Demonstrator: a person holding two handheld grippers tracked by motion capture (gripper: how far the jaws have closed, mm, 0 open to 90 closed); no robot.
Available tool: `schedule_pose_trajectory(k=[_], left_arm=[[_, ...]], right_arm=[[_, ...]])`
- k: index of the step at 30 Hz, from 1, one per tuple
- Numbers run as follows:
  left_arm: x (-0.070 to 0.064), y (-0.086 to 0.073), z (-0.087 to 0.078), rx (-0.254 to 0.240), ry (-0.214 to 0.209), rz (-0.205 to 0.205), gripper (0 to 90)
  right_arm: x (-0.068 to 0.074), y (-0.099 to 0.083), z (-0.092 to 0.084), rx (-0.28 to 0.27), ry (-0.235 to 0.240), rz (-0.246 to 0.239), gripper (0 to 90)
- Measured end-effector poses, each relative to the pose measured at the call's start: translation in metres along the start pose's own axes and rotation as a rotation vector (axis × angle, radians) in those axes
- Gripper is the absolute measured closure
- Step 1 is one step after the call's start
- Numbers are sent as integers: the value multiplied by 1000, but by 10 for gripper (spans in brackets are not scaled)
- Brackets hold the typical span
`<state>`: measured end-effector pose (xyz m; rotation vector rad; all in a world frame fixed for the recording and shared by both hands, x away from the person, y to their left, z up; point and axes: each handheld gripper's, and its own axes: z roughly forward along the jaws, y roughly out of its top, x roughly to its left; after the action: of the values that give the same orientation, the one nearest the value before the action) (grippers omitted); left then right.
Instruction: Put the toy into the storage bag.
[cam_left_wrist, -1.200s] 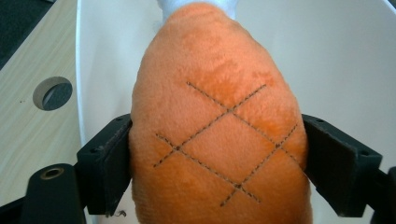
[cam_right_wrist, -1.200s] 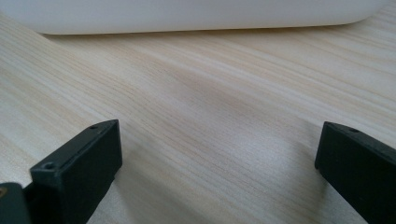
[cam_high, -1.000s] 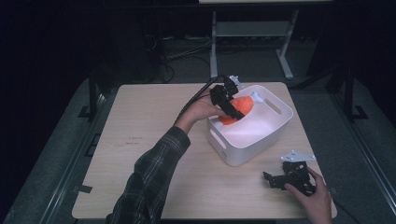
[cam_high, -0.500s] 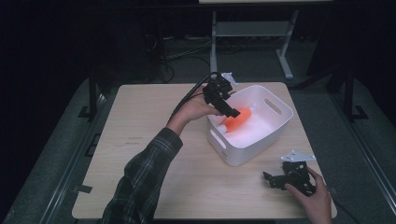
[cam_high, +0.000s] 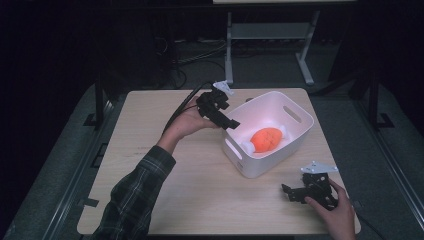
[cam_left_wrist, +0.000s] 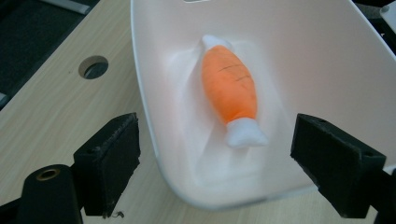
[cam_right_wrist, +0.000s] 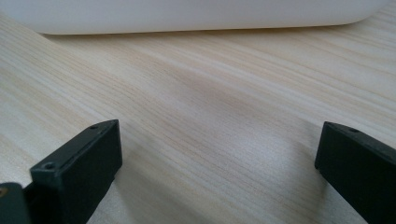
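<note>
Wooden table holds white bin; orange toy lies inside; both grippers' fingers spread, released.

toy: orange, white ends; lying flat | inside white bin

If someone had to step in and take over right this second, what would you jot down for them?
Left gripper: open and holding nothing, just outside the near-left rim of the white bin.
Right gripper: open, holding nothing, low over the table at the near right corner, facing the bin's outer wall.
Orange carrot toy: lying on the bin's floor, free of both grippers.
Done: the toy is in the bin.
Left: probably only drawing the left gripper clear of the bin; I see nothing else on the table waiting to go in.
</note>
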<state>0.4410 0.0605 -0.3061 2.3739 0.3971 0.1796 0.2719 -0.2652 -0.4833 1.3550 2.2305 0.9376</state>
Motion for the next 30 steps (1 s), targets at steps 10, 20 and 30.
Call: schedule_pose_trajectory(k=[10, 20, 30], left_arm=[[-8, -32, -26, -23, 39, -40, 150], [-19, -67, -46, -49, 67, -76, 151], [-33, -106, -57, -71, 99, -115, 154]], right_arm=[[0, 0, 0, 0, 0, -1, 2], [0, 0, 0, 0, -1, -2, 2], [0, 0, 0, 0, -1, -1, 2]])
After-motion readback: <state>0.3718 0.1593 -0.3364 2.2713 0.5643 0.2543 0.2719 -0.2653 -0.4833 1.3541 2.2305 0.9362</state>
